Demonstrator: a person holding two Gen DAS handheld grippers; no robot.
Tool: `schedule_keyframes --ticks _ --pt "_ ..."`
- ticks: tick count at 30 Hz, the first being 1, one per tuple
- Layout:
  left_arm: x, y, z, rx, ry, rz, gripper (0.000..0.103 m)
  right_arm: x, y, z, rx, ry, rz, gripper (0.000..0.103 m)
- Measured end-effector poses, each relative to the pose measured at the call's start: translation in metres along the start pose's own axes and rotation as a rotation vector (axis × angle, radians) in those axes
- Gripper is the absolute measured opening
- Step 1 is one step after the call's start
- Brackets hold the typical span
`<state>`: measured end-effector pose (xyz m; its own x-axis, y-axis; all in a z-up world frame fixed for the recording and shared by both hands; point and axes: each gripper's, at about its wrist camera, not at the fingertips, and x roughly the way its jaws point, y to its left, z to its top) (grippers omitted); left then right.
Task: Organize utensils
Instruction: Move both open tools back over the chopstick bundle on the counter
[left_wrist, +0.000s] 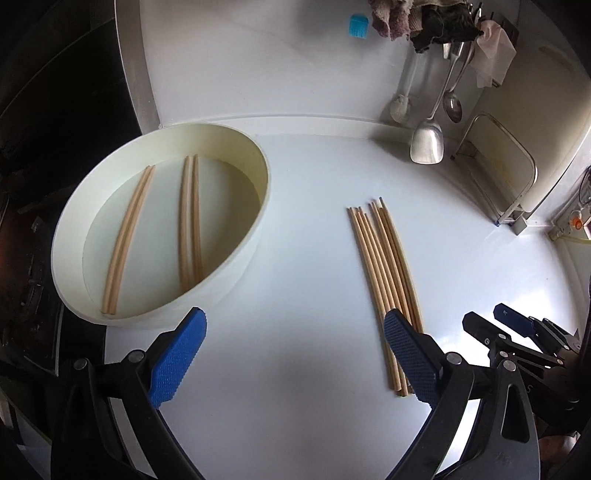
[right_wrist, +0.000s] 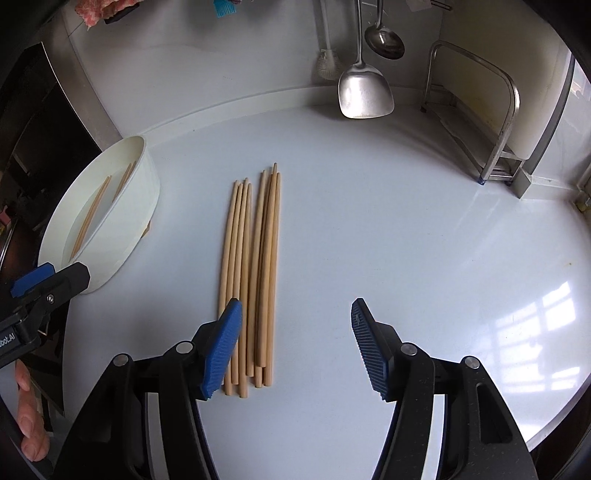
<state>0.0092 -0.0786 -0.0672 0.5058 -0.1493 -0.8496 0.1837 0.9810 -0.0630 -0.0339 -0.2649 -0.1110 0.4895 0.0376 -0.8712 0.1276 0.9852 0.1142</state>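
Several wooden chopsticks (left_wrist: 386, 280) lie in a bundle on the white counter; they also show in the right wrist view (right_wrist: 255, 273). A white oval tub (left_wrist: 255, 162) at the left holds two pairs of chopsticks (left_wrist: 129, 236) (left_wrist: 190, 218); the tub also shows in the right wrist view (right_wrist: 144, 192). My left gripper (left_wrist: 295, 354) is open and empty, low over the counter between tub and bundle. My right gripper (right_wrist: 295, 347) is open and empty, its left finger (right_wrist: 223, 350) over the bundle's near ends.
A metal spatula (right_wrist: 364, 92), a ladle (right_wrist: 384, 38) and a white brush (right_wrist: 328, 62) hang at the back wall. A steel rack (right_wrist: 495, 122) stands at the back right. Cloths (left_wrist: 417, 20) hang above. A dark stove area (left_wrist: 48, 184) lies left of the tub.
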Motion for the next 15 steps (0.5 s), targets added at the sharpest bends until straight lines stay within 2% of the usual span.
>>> schedule_keyframes --ticks 11,15 --pt "0.043 -0.028 -0.007 -0.012 0.048 0.038 0.095 0.042 -0.013 0.003 -0.04 0.032 0.05 0.059" --pt "0.055 -0.03 -0.012 -0.021 0.044 0.047 0.095 0.053 -0.014 0.007 -0.056 0.018 0.066 0.059"
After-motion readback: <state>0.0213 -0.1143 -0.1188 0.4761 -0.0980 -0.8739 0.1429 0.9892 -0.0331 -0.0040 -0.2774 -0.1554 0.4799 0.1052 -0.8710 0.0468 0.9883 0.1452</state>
